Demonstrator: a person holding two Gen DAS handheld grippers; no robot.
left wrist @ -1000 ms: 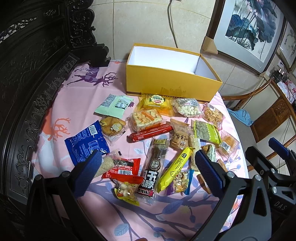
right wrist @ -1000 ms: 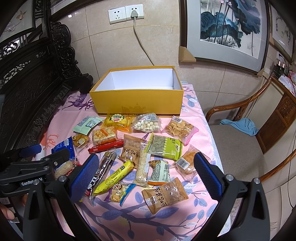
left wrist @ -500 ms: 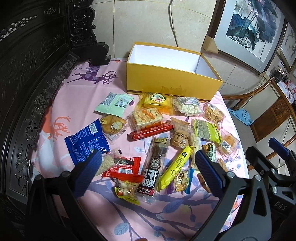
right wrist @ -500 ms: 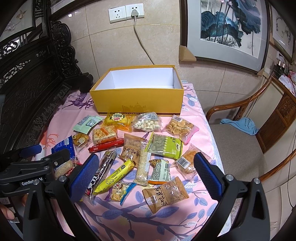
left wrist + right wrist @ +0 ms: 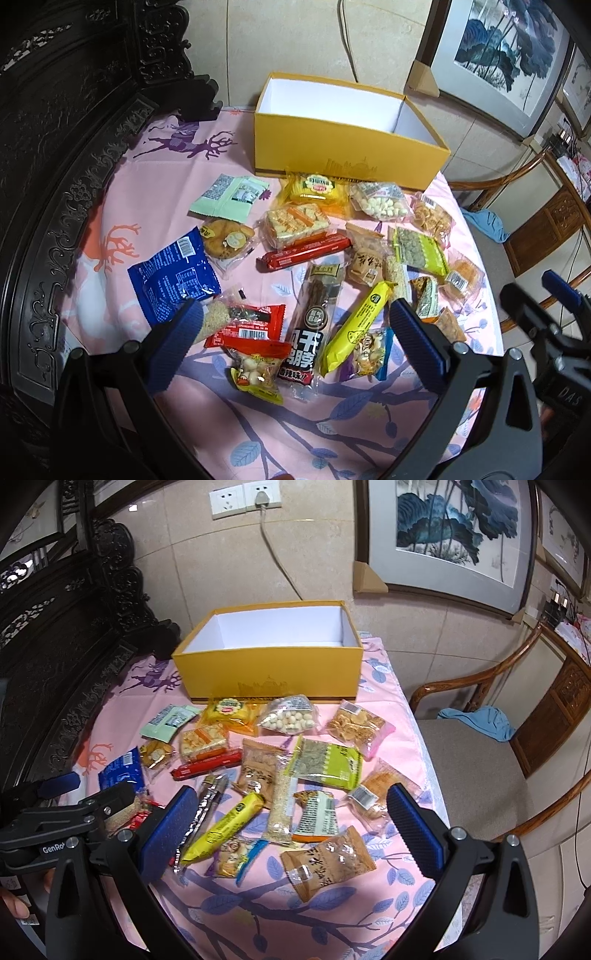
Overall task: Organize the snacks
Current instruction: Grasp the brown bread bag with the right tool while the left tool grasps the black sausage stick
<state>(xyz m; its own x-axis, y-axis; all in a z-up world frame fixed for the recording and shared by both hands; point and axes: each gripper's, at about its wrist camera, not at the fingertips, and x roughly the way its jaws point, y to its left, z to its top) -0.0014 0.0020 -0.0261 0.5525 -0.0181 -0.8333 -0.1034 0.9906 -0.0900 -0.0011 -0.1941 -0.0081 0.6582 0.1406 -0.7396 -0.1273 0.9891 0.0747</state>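
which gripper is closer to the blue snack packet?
Left. The left gripper hovers just right of the blue snack packet; the right gripper is farther right, over the brown packets.

My left gripper [image 5: 295, 334] and right gripper [image 5: 290, 821] share one build: black angular frames, each finger faced with a ribbed blue pad [image 5: 168, 834]. Silver screws [image 5: 455, 833] sit at the finger joints. White lettering reading "GenRo" marks the left body in the right wrist view; "DAS" marks the right body in the left wrist view.

Left gripper [image 5: 295, 328], right gripper [image 5: 290, 814] agape, empty
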